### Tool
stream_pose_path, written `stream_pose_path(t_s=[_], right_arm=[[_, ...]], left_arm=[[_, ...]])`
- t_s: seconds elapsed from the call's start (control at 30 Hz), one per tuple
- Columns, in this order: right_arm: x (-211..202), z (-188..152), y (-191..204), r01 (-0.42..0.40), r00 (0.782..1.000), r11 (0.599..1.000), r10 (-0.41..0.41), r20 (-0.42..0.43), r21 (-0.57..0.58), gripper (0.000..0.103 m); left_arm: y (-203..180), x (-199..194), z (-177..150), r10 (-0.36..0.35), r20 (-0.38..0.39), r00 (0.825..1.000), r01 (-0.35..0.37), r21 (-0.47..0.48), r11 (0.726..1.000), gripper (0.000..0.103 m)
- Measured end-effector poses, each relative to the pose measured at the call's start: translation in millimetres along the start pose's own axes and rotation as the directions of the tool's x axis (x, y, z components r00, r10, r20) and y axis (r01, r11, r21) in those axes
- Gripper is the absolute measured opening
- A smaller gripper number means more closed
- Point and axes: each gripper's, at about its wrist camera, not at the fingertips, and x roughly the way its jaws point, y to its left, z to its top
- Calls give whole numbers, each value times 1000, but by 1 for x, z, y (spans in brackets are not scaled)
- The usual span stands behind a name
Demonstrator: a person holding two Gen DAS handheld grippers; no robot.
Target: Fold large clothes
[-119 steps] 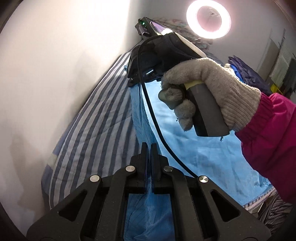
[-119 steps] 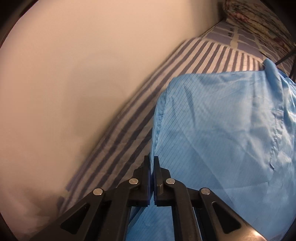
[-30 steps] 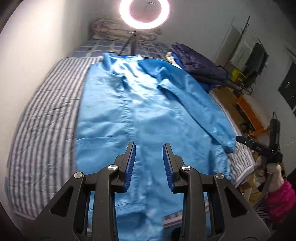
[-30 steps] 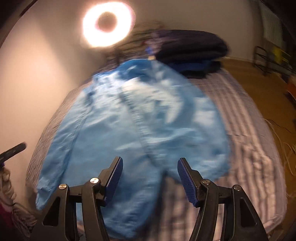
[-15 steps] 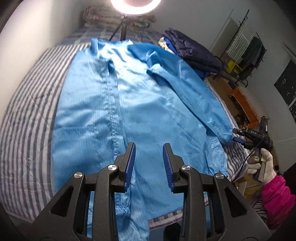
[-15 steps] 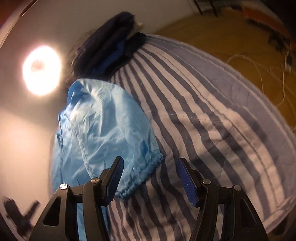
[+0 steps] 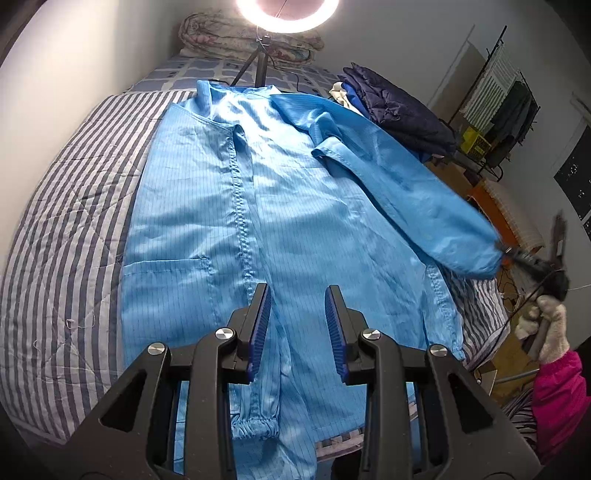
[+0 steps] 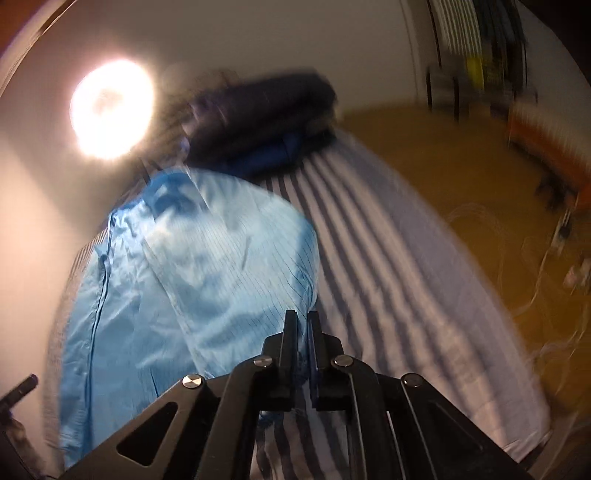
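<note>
A large light-blue coat (image 7: 280, 206) lies spread front-up on the striped bed (image 7: 62, 229), collar toward the ring light. My left gripper (image 7: 297, 295) is open and empty, held above the coat's lower middle. The right sleeve (image 7: 424, 206) is lifted off the bed. My right gripper (image 7: 517, 254) holds its cuff at the bed's right side. In the blurred right wrist view the right gripper (image 8: 302, 325) is shut on the blue sleeve cuff (image 8: 291, 295). The other sleeve's cuff (image 7: 255, 424) lies near the foot edge.
A ring light on a tripod (image 7: 286, 14) stands at the head of the bed with a rolled quilt (image 7: 229, 37) behind it. Dark folded jackets (image 7: 399, 107) are stacked at the bed's far right. A clothes rack (image 7: 498, 103) and orange stool (image 7: 484, 199) stand on the floor at right.
My right gripper has closed on the right sleeve's cuff and lifted it. My left gripper has stayed open and has come a little closer over the coat.
</note>
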Motion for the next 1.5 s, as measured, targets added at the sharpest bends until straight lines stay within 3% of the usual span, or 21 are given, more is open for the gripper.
stream_pose_path(t_s=[0.13, 0.27, 0.37, 0.5, 0.63, 0.7, 0.73, 0.77, 0.8, 0.9, 0.93, 1.03, 1.17, 1.27, 1.33, 1.43, 1.47, 1.5], right_arm=[[-45, 14, 48, 56, 982, 986, -27, 187, -154, 2], [-65, 7, 111, -17, 966, 941, 102, 236, -337, 0], [-67, -11, 164, -86, 960, 870, 204, 194, -486, 0], [-52, -44, 227, -225, 947, 750, 319, 43, -622, 0], [-33, -87, 271, -302, 936, 625, 339, -98, -720, 0], [-30, -98, 275, -305, 938, 612, 324, -121, -729, 1], [-27, -98, 270, -307, 940, 628, 315, -127, -715, 4], [-26, -96, 264, -305, 943, 647, 307, -127, -699, 20], [-21, -89, 252, -295, 949, 691, 289, -122, -660, 37], [-11, -65, 211, -307, 951, 804, 276, -138, -509, 49], [-3, -55, 189, -322, 947, 846, 276, -167, -426, 51], [14, -39, 148, -309, 944, 912, 259, -205, -270, 53], [41, -31, 123, -279, 935, 948, 232, -267, -153, 56], [58, -30, 122, -237, 939, 962, 189, -288, -139, 55], [66, -30, 125, -173, 953, 968, 118, -279, -182, 51], [76, -29, 129, -172, 952, 966, 113, -286, -191, 26], [78, -28, 130, -177, 951, 965, 116, -286, -195, 9], [78, -28, 132, -168, 955, 963, 107, -277, -209, 0]], left_arm=[[4, -4, 3, -3, 14, 1000, 3, -16, 1000, 30], [10, -13, 7, -1, 43, 999, 3, -39, 999, 30], [21, -22, 10, 4, 66, 998, 1, -75, 997, 30], [40, -30, 14, 23, 90, 996, -11, -134, 991, 30], [65, -34, 10, 33, 83, 996, -14, -210, 978, 30], [72, -37, 8, 32, 83, 996, -12, -228, 973, 30], [74, -38, 8, 33, 84, 996, -13, -228, 973, 30], [75, -39, 7, 34, 84, 996, -14, -227, 974, 30], [75, -39, 6, 35, 82, 996, -15, -226, 974, 30], [73, -34, 5, 27, 69, 997, -11, -226, 974, 30], [71, -32, 6, 23, 64, 998, -8, -225, 974, 30], [62, -27, 6, 10, 53, 999, 1, -211, 978, 30], [45, -23, 7, -2, 47, 999, 10, -169, 986, 30], [34, -22, 8, -7, 44, 999, 13, -135, 991, 30], [29, -20, 8, -9, 43, 999, 14, -113, 993, 30], [25, -20, 8, -9, 39, 999, 13, -94, 995, 30], [26, -20, 8, -7, 38, 999, 11, -91, 996, 30], [26, -20, 8, -3, 37, 999, 7, -91, 996, 30]])
